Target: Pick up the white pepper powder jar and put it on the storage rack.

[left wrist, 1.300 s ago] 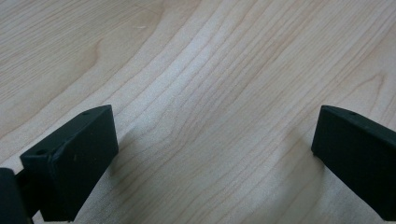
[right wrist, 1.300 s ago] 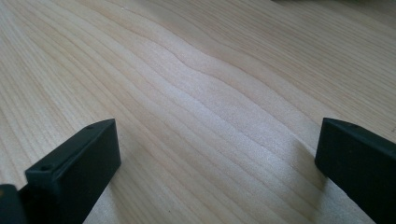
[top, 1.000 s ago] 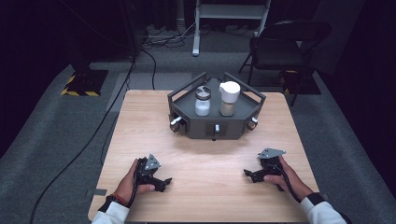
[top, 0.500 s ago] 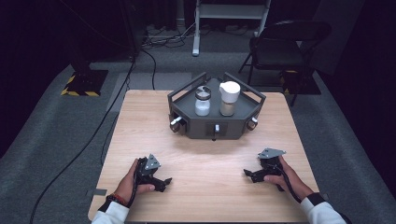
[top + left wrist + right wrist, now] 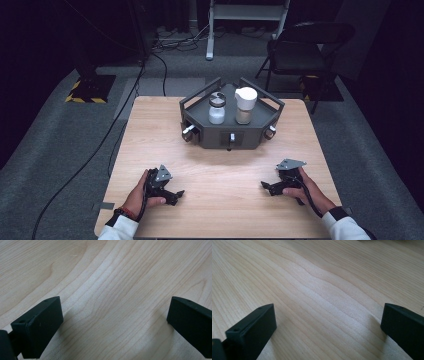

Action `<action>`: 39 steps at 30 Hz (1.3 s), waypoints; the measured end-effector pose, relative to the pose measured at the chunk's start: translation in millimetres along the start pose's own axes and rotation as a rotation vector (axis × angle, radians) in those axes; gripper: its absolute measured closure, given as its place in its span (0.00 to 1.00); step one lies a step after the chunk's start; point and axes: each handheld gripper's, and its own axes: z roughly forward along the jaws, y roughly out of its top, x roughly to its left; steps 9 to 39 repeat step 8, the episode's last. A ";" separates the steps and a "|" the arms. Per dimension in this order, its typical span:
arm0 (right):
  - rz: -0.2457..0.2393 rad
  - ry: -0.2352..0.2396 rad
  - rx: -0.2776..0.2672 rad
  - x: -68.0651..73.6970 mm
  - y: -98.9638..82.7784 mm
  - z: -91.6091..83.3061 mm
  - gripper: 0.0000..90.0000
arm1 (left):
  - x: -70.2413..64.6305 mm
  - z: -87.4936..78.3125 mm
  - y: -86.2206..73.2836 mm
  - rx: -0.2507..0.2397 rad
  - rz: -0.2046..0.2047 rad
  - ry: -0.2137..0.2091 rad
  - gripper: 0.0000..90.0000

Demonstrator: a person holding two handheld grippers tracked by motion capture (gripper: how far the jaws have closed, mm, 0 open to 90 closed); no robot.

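Pale wood, dark grey and black were what you had in front of you.

Your tabletop (image 5: 150, 130) was light wood with wavy grain lines. Toward its far edge stood a dark grey tray (image 5: 210, 131) with silvery knobs, carrying a clear jar (image 5: 216, 108) of white contents under a grey lid, and a white-topped container (image 5: 245, 105) with a tan base. Your left gripper (image 5: 172, 192) and right gripper (image 5: 270, 187) were black, each topped with a grey plate. Your cuffs (image 5: 120, 227) were white. The floor (image 5: 50, 145) was grey carpet, with yellow-and-black hazard stripes (image 5: 82, 98).

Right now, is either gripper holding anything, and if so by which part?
Nothing is held. The left gripper and right gripper both have jaws wide apart over bare table, far from the jars on the rack.
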 end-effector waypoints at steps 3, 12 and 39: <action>0.000 0.000 0.000 0.2 0.0 0.0 0.00 | 0.1 0.0 0.0 0.000 0.000 0.000 0.00; 0.000 0.000 0.000 -0.1 0.2 0.1 0.00 | -0.4 -0.1 -0.1 -0.001 -0.001 0.002 0.00; 0.000 0.000 0.000 -0.1 0.2 0.1 0.00 | -0.4 -0.1 -0.1 -0.001 -0.001 0.002 0.00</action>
